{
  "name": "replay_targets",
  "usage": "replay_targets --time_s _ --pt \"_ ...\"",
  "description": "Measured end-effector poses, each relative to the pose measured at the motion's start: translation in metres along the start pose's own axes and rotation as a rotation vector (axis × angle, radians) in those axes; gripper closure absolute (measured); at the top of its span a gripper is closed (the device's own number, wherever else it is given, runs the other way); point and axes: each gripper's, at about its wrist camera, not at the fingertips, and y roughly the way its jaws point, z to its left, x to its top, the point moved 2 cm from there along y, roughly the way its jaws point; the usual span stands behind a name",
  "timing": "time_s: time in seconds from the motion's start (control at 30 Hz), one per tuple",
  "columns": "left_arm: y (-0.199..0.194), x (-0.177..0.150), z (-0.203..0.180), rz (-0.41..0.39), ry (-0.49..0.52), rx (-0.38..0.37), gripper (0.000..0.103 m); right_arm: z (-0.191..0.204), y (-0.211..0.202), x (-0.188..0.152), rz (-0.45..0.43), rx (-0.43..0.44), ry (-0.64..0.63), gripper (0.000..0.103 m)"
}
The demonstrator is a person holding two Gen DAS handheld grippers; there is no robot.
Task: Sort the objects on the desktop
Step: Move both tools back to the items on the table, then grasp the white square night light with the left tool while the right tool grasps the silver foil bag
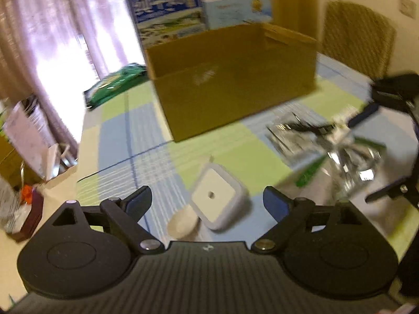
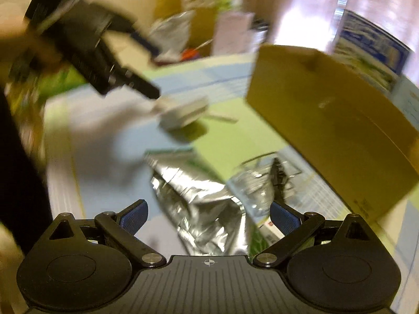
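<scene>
Both sets of jaws are spread wide with nothing between them. Left gripper (image 1: 208, 204) hangs just above a white square gadget (image 1: 218, 201) with a small hole in its top, which sits on the green-and-blue checked tablecloth (image 1: 136, 130) beside a pale oval thing (image 1: 183, 225). Right gripper (image 2: 208, 216) is over a crinkly silver foil bag (image 2: 199, 204), with a clear plastic packet (image 2: 258, 180) holding something black just beside it. An open cardboard box (image 1: 235, 83) stands further back on the table with a blue printed carton (image 1: 167, 10) sticking up behind it. Everything's pretty blurry, so finer detail is hard to make out.
</scene>
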Motion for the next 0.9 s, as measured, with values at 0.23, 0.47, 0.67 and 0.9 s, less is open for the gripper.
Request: replay_targets --time_s 0.23,0.47,0.67,0.9 --pt "0.013 -0.018 -0.015 0.054 0.160 -0.071 0.013 0.002 0.028 -0.001 0.106 0.034 -0.155 0.006" --pt "0.029 -0.016 -0.024 0.061 0.312 -0.091 0.013 -0.012 0.053 0.000 0.167 0.047 -0.176 0.008" --pt "0.047 -0.007 -0.010 0.067 0.321 -0.128 0.013 -0.016 0.058 -0.002 0.189 0.065 -0.170 0.017" --pt "0.076 0.000 -0.005 0.115 0.427 -0.186 0.015 -0.017 0.059 0.000 0.183 0.095 -0.161 0.024"
